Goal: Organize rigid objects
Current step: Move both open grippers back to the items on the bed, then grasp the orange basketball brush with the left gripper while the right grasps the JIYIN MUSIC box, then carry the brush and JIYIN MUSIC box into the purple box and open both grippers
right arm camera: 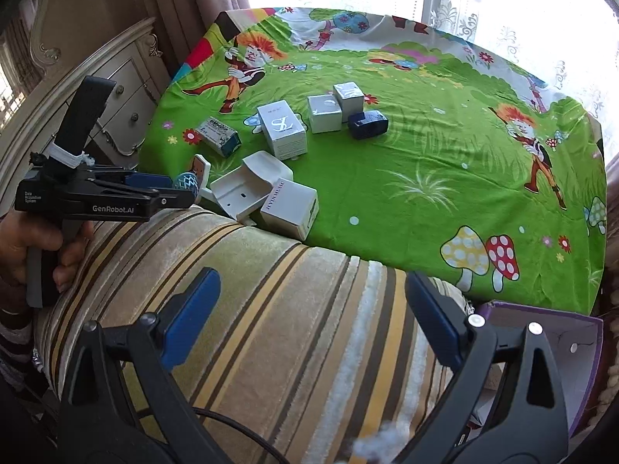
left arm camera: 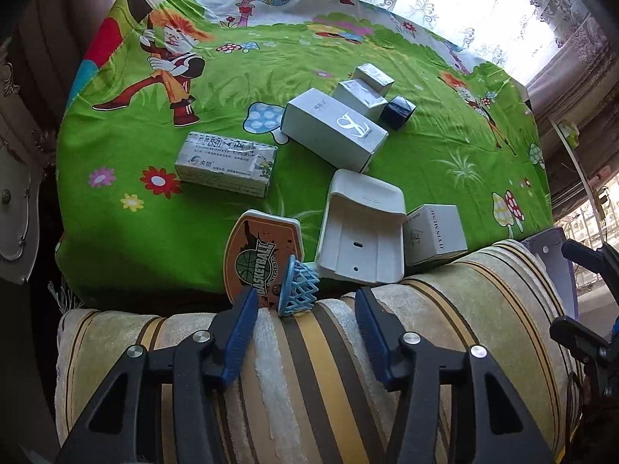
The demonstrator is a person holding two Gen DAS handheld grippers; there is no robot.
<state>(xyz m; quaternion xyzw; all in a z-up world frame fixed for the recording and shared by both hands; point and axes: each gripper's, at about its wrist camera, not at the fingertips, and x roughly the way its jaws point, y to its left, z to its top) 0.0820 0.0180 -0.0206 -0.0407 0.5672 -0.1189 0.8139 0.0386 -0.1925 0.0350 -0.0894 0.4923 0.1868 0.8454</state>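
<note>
The left gripper point(left arm camera: 305, 301) hangs with its fingers partly apart around the toy basketball hoop point(left arm camera: 267, 259), not clearly pressing it; the toy leans on a striped cushion point(left arm camera: 464, 309). The right gripper point(right arm camera: 309, 309) gapes empty (boxes sit beyond on the green bedsheet point(right arm camera: 425, 201)).

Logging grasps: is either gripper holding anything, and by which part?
Nothing is held. The left gripper stands open around the toy basketball hoop, unclamped; the right gripper is empty.
</note>
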